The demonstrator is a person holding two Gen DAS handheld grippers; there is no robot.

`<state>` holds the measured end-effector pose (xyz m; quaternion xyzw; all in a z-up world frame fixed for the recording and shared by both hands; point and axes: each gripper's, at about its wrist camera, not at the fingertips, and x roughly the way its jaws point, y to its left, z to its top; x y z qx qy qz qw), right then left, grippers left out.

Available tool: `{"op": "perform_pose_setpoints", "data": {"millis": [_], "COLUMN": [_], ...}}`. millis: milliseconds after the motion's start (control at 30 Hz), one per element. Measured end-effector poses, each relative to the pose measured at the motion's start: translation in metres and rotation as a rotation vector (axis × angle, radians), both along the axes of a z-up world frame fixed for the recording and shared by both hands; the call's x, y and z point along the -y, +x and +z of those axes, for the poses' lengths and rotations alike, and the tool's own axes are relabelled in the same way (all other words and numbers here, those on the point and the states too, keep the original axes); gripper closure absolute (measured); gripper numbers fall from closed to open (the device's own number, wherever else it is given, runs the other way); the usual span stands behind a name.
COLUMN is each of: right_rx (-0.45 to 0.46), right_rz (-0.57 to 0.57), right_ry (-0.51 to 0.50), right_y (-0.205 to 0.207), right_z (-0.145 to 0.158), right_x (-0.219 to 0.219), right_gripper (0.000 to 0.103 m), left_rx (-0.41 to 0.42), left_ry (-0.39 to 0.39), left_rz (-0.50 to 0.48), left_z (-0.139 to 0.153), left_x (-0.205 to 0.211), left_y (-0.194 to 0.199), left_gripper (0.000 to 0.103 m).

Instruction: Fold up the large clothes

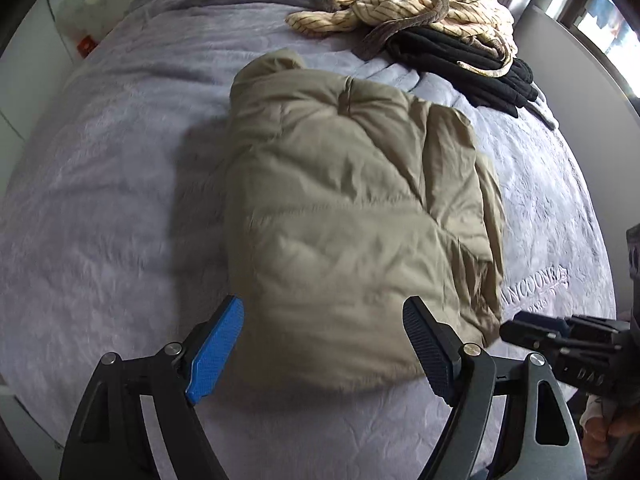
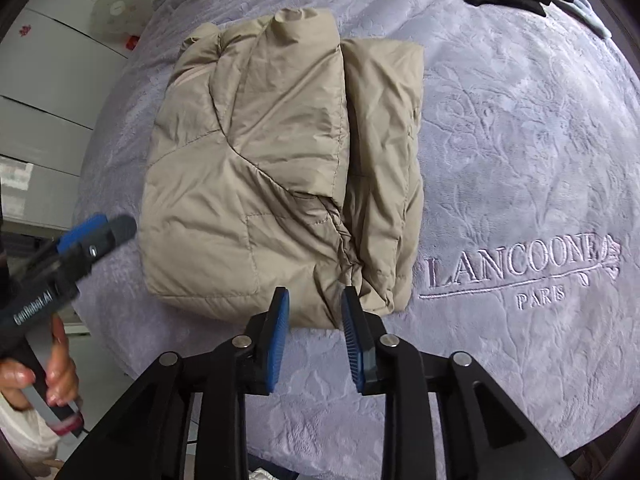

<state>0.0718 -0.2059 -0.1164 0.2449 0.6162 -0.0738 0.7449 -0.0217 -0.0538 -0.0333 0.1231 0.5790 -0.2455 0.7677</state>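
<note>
The beige padded jacket (image 2: 280, 168) is lying folded into a compact rectangular bundle on the bed (image 2: 520, 140), which is covered by a lilac embossed blanket. The bundle's long axis is running away from both cameras, from its near hem toward the far, bunched end. A narrower folded panel is lying along its right edge in the right wrist view, beside the embroidered lettering (image 2: 516, 268) on the blanket.

The right gripper (image 2: 314, 312) is hanging directly over the near right corner of the bundle, pointing steeply downward. Its jaws are standing partly apart, and no fabric is showing between the pads; it is gripping nothing. The left gripper (image 1: 324, 344) is hanging over the near left part of the same hem, with its jaws spread wide and nothing between them. The jacket is therefore lying ahead of and below both grippers, with neither one touching it as far as the frames show.

The right gripper appears nearer the fabric than the left. Judged from the compact shape, the fold looks essentially complete. A pile of striped and black clothing (image 1: 440, 24) is lying well apart at the far right of the bed, and it is likely supplying the next item.
</note>
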Motion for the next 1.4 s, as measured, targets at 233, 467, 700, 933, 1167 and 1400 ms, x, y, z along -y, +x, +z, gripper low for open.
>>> {"op": "perform_pose_setpoints", "data": {"millis": [233,467,700,933,1167,1400], "right_rx": [0.006,0.035,0.056,0.091,0.089,0.076], "right_rz": [-0.004,-0.003,-0.015,-0.031,-0.001,0.008], "right_ry": [-0.061,-0.094,-0.112,-0.135,-0.159,-0.19], "right_y": [-0.02,-0.016,-0.015,-0.011,-0.009,-0.008], "right_z": [0.017,0.026,0.041,0.058,0.063,0.064], "right_x": [-0.016,-0.025,-0.027,-0.028,-0.038,-0.044], "right_gripper": [0.046,0.039,0.039,0.031,0.028,0.02], "left_rx": [-0.007,0.009,0.028,0.035,0.044,0.038], "left_ry": [0.018,0.017,0.009,-0.004,-0.003,0.012], "left_rz": [0.047,0.056,0.057,0.08,0.078,0.077], "left_z": [0.009,0.021,0.03,0.042,0.052,0.056], "left_x": [-0.021,-0.031,-0.035,-0.04,-0.041,-0.039], "left_y": [-0.015,-0.015,-0.014,-0.012,-0.016,-0.025], "left_gripper": [0.02,0.02,0.02,0.02,0.0,0.0]}}
